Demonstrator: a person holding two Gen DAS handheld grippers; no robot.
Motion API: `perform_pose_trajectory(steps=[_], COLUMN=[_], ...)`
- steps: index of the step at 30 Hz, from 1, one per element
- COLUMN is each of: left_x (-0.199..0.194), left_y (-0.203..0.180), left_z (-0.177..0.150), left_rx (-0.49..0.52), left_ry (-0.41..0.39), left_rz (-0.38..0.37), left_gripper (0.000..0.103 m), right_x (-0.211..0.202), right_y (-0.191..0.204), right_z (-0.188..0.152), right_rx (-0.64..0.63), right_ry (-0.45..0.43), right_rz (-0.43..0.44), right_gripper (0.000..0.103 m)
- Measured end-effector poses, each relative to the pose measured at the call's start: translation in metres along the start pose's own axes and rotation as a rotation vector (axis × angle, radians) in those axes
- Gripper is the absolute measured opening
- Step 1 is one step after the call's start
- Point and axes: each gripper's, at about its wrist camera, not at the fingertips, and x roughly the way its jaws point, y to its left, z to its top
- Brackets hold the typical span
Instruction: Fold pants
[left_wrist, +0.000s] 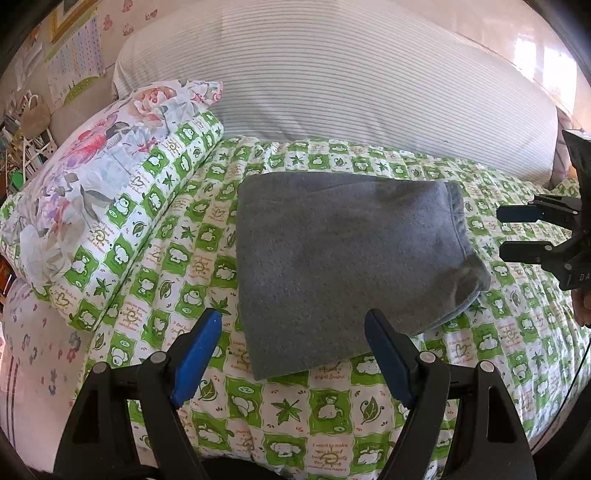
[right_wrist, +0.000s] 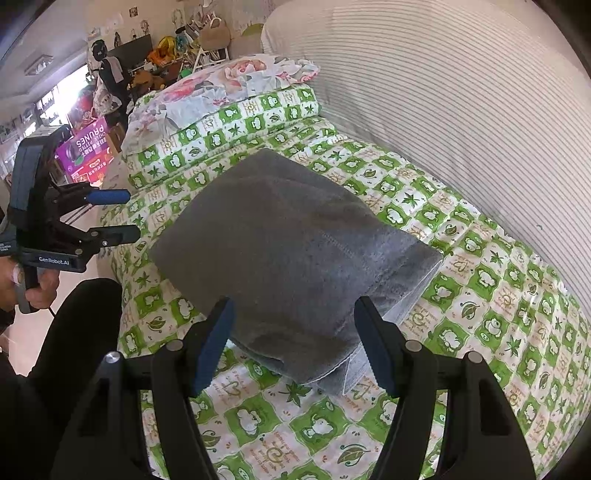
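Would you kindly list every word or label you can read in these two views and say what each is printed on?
"GenRobot.AI": body of the left tool.
"PRUNES", upside down: purple box; its smaller print is too blurred.
"I want to make you happy": green patterned quilt; its other mottos are too small.
"DA", cut off: body of the right tool.

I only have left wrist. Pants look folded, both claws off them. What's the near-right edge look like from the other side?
Observer: From the right wrist view, the grey pants show stacked layers at that end, with a stitched hem at the corner.
Operator: Left claw's state from outside?
Observer: The left claw is open and empty, held beside the bed's edge, apart from the pants.
Operator: Right claw?
Observer: The right claw is open, its jaws either side of the near corner, nothing gripped.
Operator: Anything past the pillows?
Observer: A purple prunes box stands beyond the floral pillow.
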Motion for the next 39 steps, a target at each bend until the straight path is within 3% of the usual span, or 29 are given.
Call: perform_pose_trajectory(steps=[39], left_x=[-0.0001], left_y=[0.0019], left_z=[0.0005], left_rx=[-0.001], left_ry=[-0.011], left_rz=[0.010], left_gripper=[0.080], right_x=[0.0025], right_y=[0.0003], right_z=[0.0009], right_rx=[0.015], right_ry=[0.002], right_rz=[0.000], right_gripper=[0.068])
